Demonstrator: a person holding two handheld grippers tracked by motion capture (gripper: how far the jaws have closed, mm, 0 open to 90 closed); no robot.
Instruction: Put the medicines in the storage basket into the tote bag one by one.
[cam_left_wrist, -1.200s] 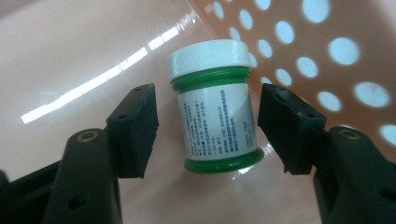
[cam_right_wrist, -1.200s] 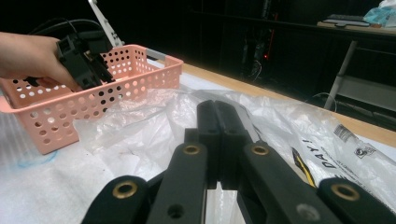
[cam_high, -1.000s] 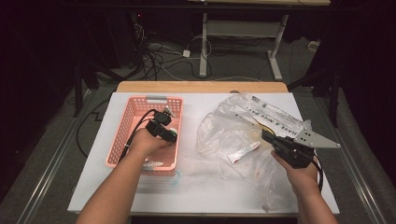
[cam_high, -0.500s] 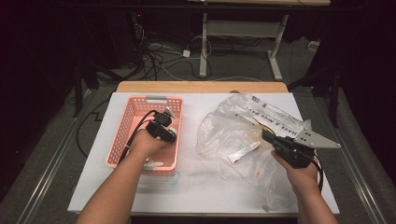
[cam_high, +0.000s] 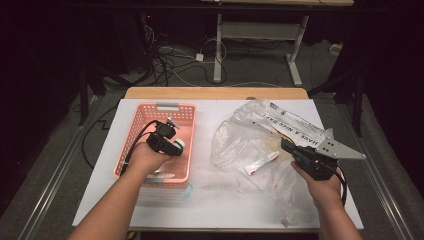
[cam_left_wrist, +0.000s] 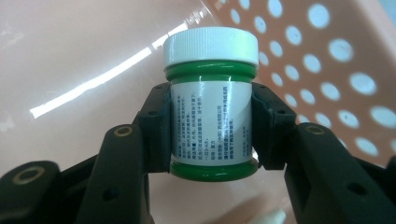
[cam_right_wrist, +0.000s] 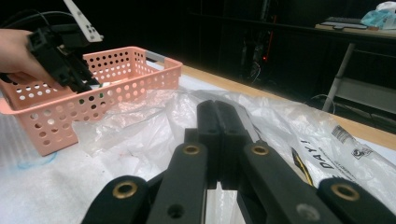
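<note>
Basket (cam_high: 150, 112): pink, perforated, on the table's (cam_high: 215, 200) left half; the jar is held inside it, above the floor.
Plastic bag (cam_high: 240, 135): clear, crumpled, lying right of the basket with a small tube (cam_high: 261, 162) on it.
Right gripper (cam_right_wrist: 223, 140): jaws pressed together on nothing, resting over the bag.
Left gripper (cam_left_wrist: 211, 123): 2 pads clamped on the jar's label.
Jar (cam_left_wrist: 211, 102): green, white cap, squarely held.
Advice: lower until its base meets the basket floor, then part the jaws slowly so it doesn't topple.
</note>
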